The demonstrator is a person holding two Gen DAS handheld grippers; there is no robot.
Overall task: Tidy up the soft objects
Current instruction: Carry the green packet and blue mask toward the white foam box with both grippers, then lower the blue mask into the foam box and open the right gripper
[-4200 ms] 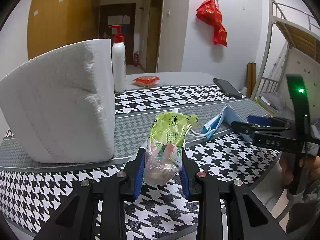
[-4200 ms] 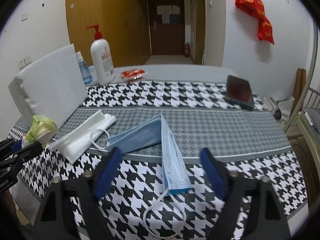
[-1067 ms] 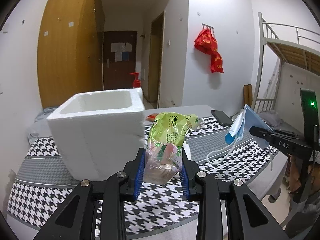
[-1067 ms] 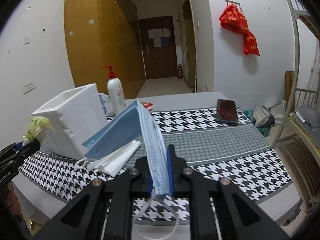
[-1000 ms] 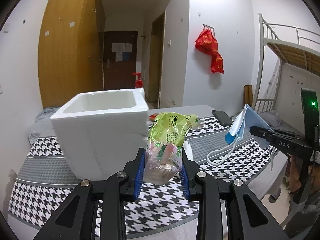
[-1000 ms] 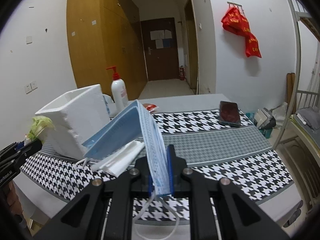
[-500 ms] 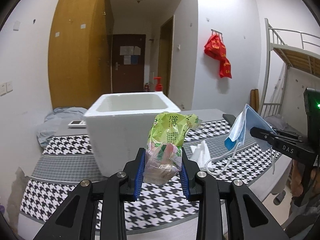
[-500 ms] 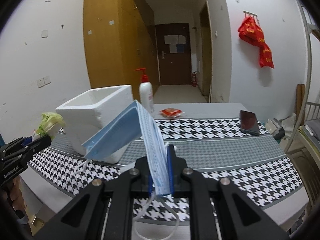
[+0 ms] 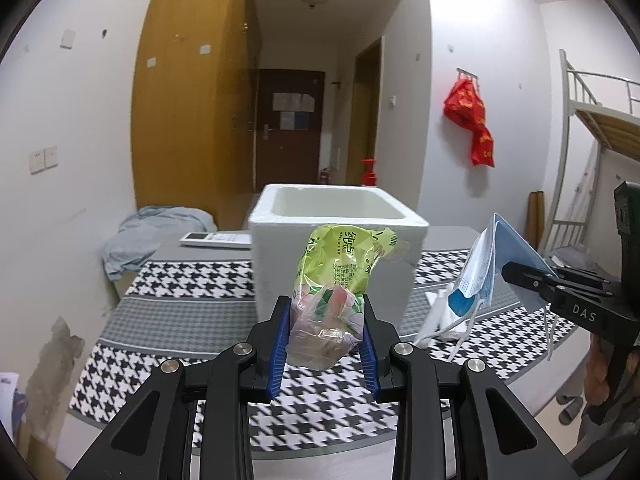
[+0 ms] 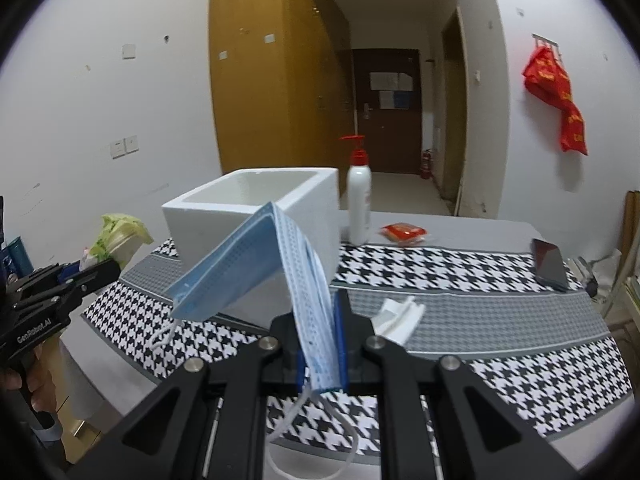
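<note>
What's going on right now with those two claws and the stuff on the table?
Left gripper shut on green tissue pack. Right gripper shut on blue face mask. Both held short of the white foam box, open top. Nothing blocking it.

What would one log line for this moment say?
left gripper: shut on tissue pack | right gripper: shut on mask | foam box: open, empty
</note>
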